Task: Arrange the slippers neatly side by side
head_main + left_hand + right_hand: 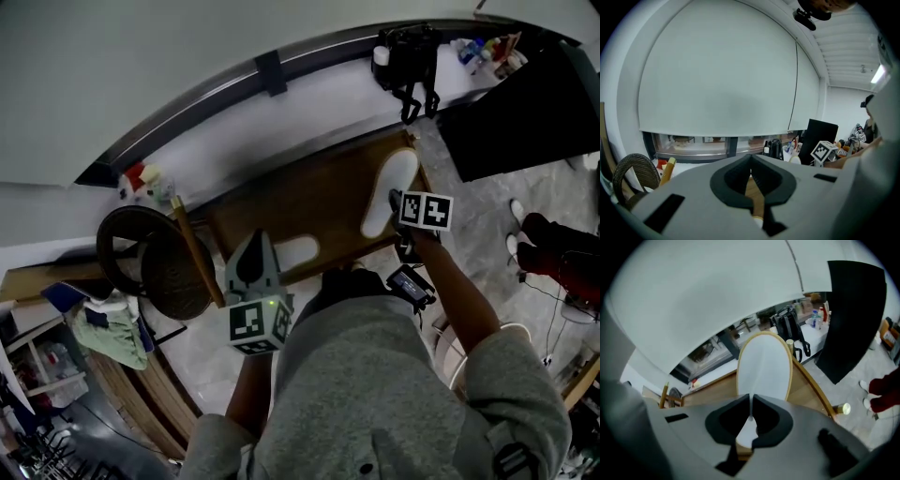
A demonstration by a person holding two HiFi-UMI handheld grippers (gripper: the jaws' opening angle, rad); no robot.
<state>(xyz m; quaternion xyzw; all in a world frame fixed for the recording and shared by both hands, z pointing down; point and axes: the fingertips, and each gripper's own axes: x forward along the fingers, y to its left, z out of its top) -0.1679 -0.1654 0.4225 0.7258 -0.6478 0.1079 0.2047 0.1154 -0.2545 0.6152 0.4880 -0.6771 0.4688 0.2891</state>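
One white slipper with a tan rim (389, 190) lies on the right of the brown wooden table (319, 202), pointing away from me. My right gripper (396, 201) is at its near heel end. In the right gripper view the jaws (750, 405) are shut on the edge of that slipper (764, 366). A second white slipper (300, 251) lies near the table's front edge, partly hidden by my left gripper (254, 244). That gripper hovers above it. In the left gripper view its jaws (750, 162) meet at the tips with nothing held.
A round woven stool (150, 262) and a wooden stick (192, 246) stand left of the table. A black bag (408, 56) and bottles (483, 47) sit on the white ledge behind. A black panel (516, 112) and a person's red shoes (553, 246) are on the right.
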